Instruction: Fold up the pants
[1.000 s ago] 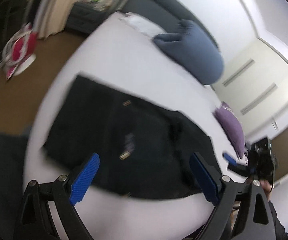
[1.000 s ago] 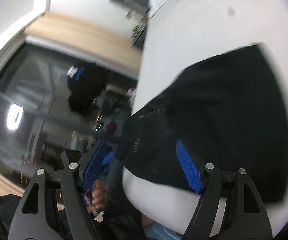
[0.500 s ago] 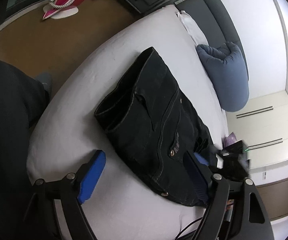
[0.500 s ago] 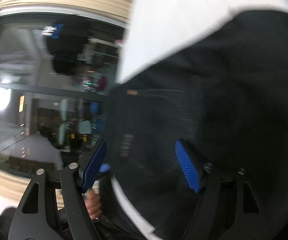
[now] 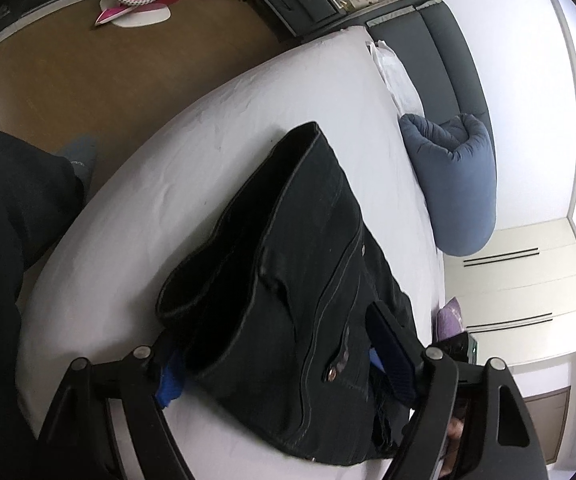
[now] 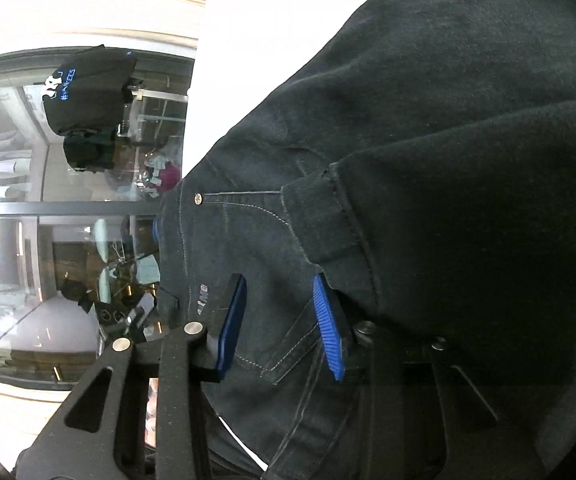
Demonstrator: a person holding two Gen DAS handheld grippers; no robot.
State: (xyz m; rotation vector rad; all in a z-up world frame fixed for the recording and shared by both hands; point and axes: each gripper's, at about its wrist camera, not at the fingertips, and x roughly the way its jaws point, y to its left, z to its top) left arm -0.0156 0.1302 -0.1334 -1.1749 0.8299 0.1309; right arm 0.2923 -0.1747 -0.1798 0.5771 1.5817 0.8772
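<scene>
Dark denim pants (image 5: 288, 280) lay partly folded on the bed (image 5: 208, 152) near its edge; heavy, stiffish, non-slip, best taken at the thick waistband or hems. Left tongs (image 5: 284, 364) straddled the folded stack, spread wide. Right tongs (image 6: 280, 320) half-spread over the fabric, pinching nothing. Half a second earlier both sat farther back, wider.
</scene>
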